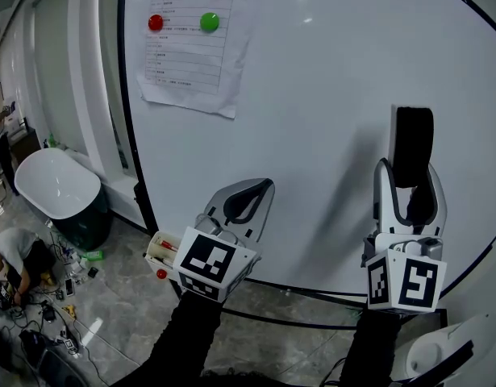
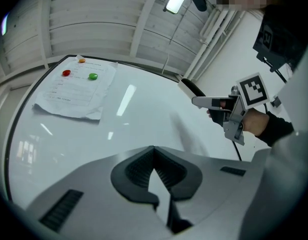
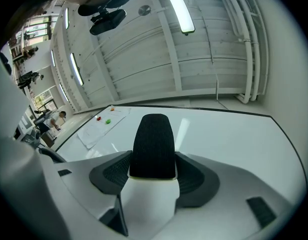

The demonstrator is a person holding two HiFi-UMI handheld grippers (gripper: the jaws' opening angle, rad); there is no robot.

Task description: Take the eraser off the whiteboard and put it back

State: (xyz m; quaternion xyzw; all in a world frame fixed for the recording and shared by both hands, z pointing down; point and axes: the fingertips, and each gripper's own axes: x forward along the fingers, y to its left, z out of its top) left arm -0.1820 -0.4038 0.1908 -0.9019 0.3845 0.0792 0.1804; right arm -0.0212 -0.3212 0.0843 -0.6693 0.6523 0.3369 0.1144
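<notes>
The eraser (image 1: 413, 153), a white block with a black felt face, stands upright between the jaws of my right gripper (image 1: 410, 185), which is shut on it. It is held in front of the whiteboard (image 1: 312, 95) at the right side and casts a soft shadow on the board. In the right gripper view the eraser (image 3: 154, 143) fills the gap between the dark pads. My left gripper (image 1: 249, 200) hangs lower left of it, shut with nothing in it; its pads (image 2: 166, 171) meet at the tip. From the left gripper view the right gripper (image 2: 214, 102) and the eraser (image 2: 192, 88) show at the right.
A printed sheet (image 1: 191, 43) is pinned to the board's upper left by a red magnet (image 1: 156, 22) and a green magnet (image 1: 209, 22). A marker tray (image 1: 160, 252) sits at the board's lower left. A white tub chair (image 1: 58, 188), cables and a crouching person (image 1: 14, 252) are on the floor at left.
</notes>
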